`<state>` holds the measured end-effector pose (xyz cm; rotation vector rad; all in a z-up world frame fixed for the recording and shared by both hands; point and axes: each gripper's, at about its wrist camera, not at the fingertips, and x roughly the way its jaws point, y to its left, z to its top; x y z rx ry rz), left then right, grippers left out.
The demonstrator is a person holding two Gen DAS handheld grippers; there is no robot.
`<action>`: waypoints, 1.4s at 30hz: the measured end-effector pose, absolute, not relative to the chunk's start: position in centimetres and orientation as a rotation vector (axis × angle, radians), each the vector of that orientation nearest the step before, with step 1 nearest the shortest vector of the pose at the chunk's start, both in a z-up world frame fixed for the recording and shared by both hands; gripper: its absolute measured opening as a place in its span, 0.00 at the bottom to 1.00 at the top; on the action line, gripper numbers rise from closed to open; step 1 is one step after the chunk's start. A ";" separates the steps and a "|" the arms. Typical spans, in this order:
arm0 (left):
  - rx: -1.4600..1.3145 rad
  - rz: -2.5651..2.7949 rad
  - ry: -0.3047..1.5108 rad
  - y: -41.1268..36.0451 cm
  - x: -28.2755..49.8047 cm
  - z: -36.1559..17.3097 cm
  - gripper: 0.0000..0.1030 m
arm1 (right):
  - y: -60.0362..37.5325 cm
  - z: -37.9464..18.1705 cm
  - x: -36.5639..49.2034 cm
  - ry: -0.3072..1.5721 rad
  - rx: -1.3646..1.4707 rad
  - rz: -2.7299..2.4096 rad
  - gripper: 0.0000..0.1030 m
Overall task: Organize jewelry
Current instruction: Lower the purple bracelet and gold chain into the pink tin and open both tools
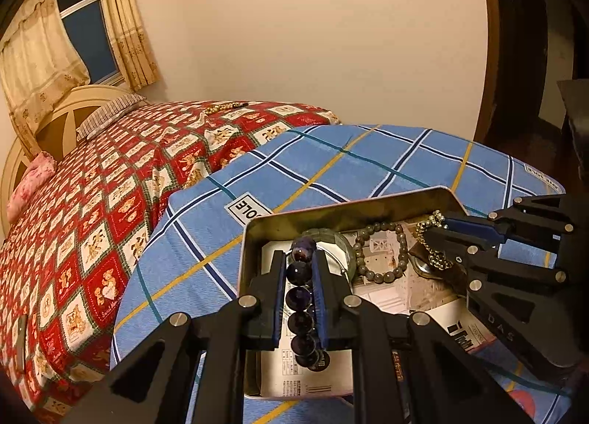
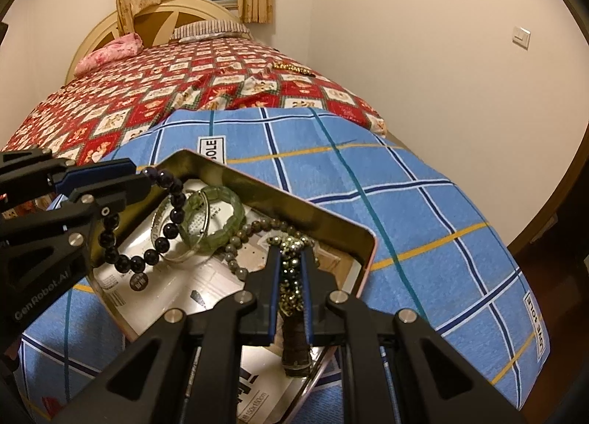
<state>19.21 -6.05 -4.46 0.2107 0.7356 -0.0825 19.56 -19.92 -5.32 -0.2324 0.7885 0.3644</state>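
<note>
1. Only the right wrist view shows the green bangle (image 2: 217, 216) and silver bangle (image 2: 173, 236); the left view shows the grey bead bracelet (image 1: 381, 252) whole.
2. The metal tin (image 1: 368, 205) sits on a blue plaid cloth (image 2: 405, 203) over a red-quilted bed (image 1: 92, 221).
3. The left gripper (image 1: 300, 269) clamps the dark bead bracelet (image 1: 300, 295) above the tin; the right gripper (image 2: 291, 269) pinches the gold bead chain (image 2: 289, 265).

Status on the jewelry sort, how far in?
Done: green bangle, grey bead bracelet and a silver bangle lie in the tin. In hand: left gripper shut on the dark purple bead bracelet; right gripper shut on the gold bead chain, both over the tin. Left: gold beads out on the red bedspread.
</note>
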 end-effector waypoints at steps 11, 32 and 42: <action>0.254 -0.056 0.736 -6.8 19.2 -4.5 0.38 | -20.1 -5.7 19.8 0.808 -0.226 0.360 0.21; 0.218 -0.010 0.688 -5.4 17.4 -3.4 0.66 | -21.4 -5.1 17.5 0.775 -0.209 0.317 0.55; 0.182 -0.003 0.692 -4.5 15.1 -3.5 0.66 | -22.4 -4.1 14.2 0.757 -0.175 0.313 0.60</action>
